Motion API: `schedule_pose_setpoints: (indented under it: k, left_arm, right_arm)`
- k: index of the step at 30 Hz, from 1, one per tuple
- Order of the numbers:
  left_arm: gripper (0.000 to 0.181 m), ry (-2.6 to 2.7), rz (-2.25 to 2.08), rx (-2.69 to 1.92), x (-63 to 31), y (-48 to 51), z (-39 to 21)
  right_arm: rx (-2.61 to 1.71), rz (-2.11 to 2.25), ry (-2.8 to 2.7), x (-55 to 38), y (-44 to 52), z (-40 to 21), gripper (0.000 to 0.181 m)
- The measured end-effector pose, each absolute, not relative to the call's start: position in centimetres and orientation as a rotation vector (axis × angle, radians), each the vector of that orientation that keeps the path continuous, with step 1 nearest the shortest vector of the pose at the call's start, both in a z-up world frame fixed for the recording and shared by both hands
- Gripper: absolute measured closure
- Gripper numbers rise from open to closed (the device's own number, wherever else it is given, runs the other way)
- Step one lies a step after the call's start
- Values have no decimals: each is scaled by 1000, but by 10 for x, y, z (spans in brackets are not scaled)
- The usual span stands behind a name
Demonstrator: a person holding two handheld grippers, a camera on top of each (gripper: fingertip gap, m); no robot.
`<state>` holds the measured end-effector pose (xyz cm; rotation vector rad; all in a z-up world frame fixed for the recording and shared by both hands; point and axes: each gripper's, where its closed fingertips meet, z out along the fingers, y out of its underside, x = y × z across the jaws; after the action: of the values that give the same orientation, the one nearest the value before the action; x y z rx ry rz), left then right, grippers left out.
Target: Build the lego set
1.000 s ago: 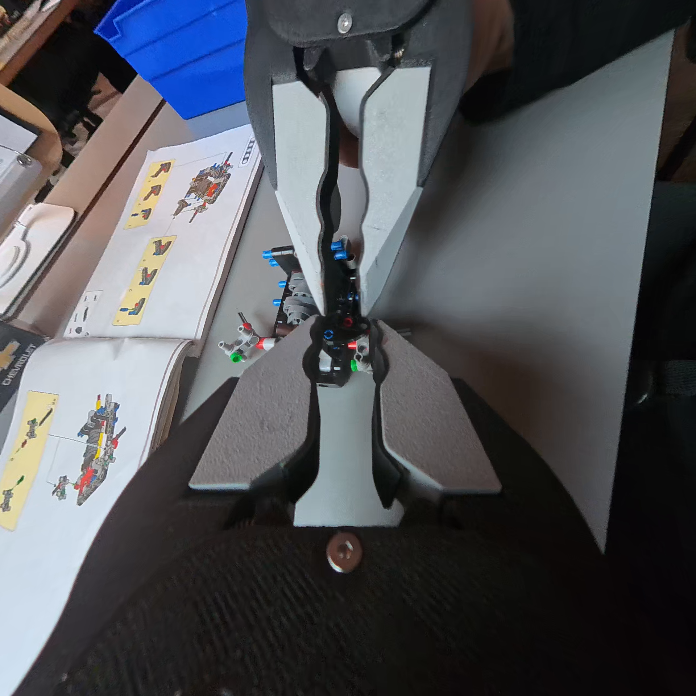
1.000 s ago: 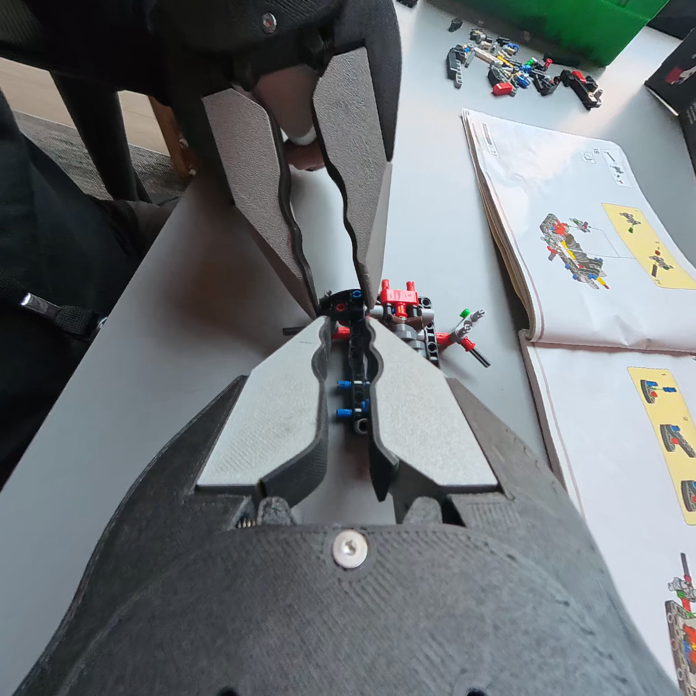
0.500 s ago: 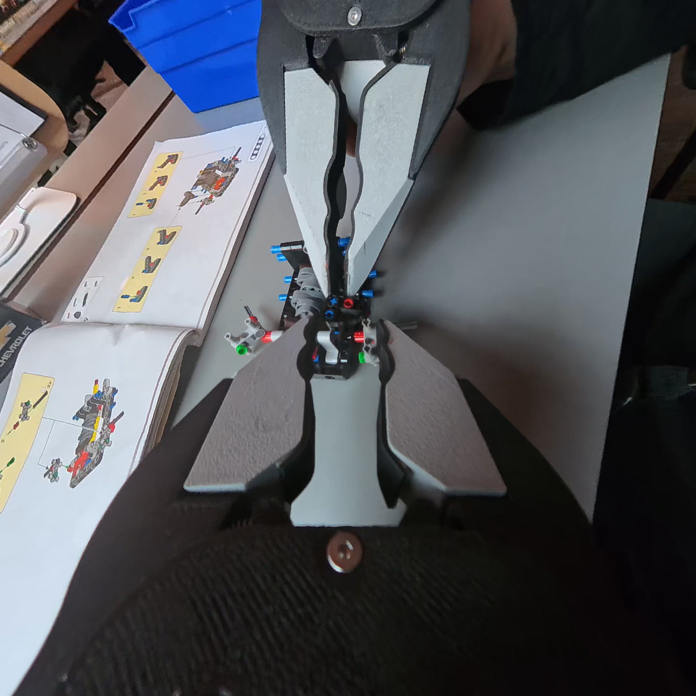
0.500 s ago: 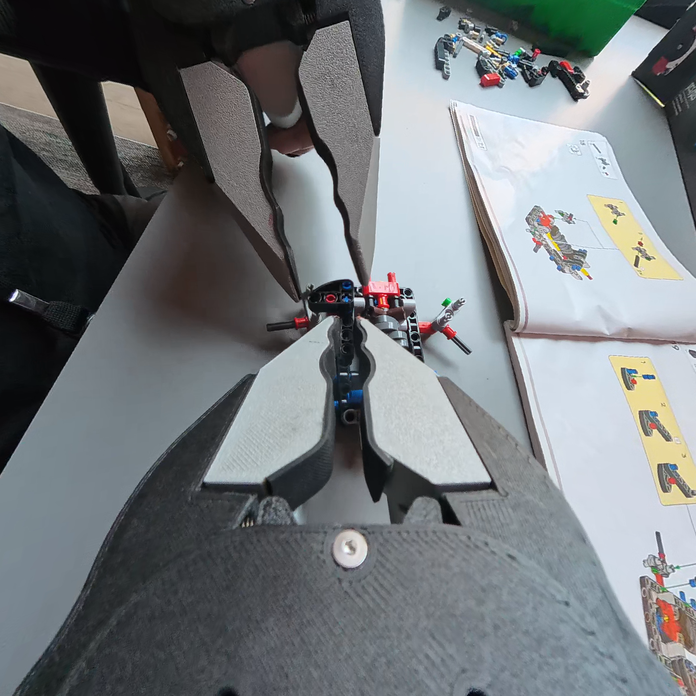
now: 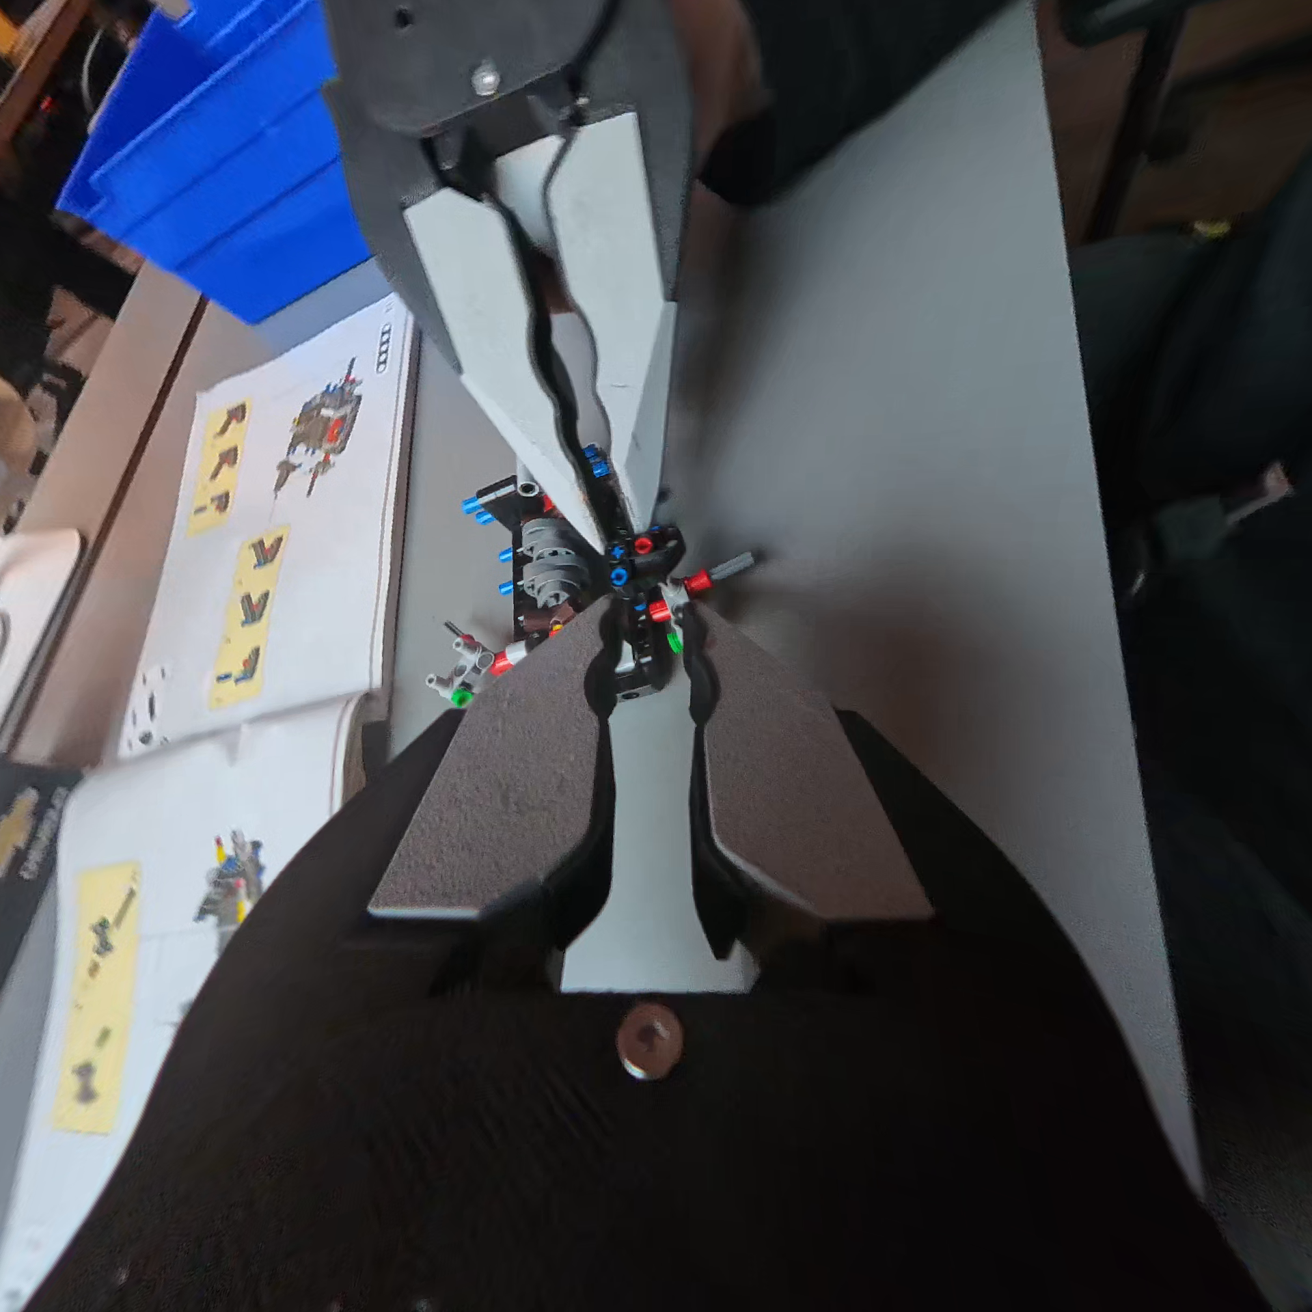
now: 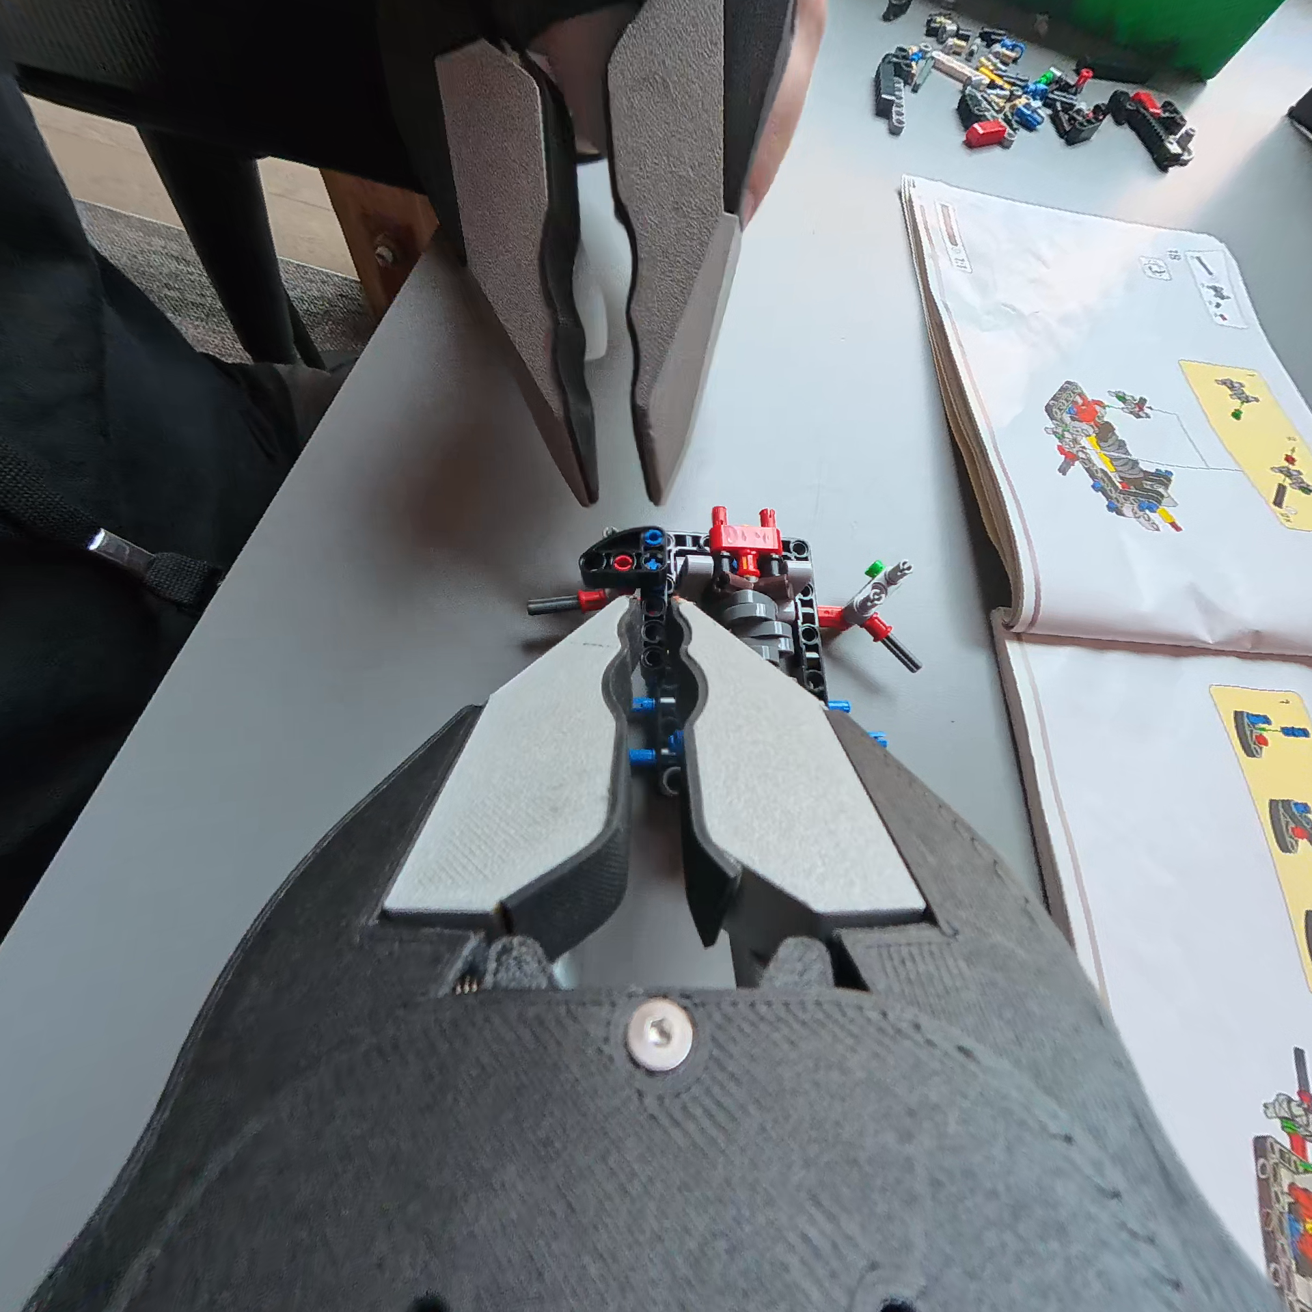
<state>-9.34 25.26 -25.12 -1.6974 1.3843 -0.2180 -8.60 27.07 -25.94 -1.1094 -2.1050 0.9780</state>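
Gripping the black side beam of the part-built lego chassis [image 6: 738,603] on the grey table [image 6: 355,639], right gripper [image 6: 657,603] clenched; left gripper [image 6: 618,497] apparently released, needing regrasp.

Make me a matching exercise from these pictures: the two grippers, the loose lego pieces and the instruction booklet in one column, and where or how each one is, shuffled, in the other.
Things:
1. right gripper
2. left gripper
3. loose lego pieces
4. instruction booklet

Places or states:
A. lying open on the table beside the lego model
B. shut on the model's black beam
C. heaped next to the green box
D. open, holding nothing, tips just short of the model

Pairs: 1-B, 2-D, 3-C, 4-A
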Motion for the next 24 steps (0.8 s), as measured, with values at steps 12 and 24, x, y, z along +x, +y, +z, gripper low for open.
schedule_pose_setpoints:
  k: [12, 24]
  left_arm:
    - [158, 1426, -405, -1833, -86, 270, -257]
    - [161, 1413, -323, -1872, -81, 268, -263]
  right_arm:
    - [-1103, 953, -2085, -92, 275, -256, 178]
    - [-1095, 908, -2099, -90, 275, -262, 178]
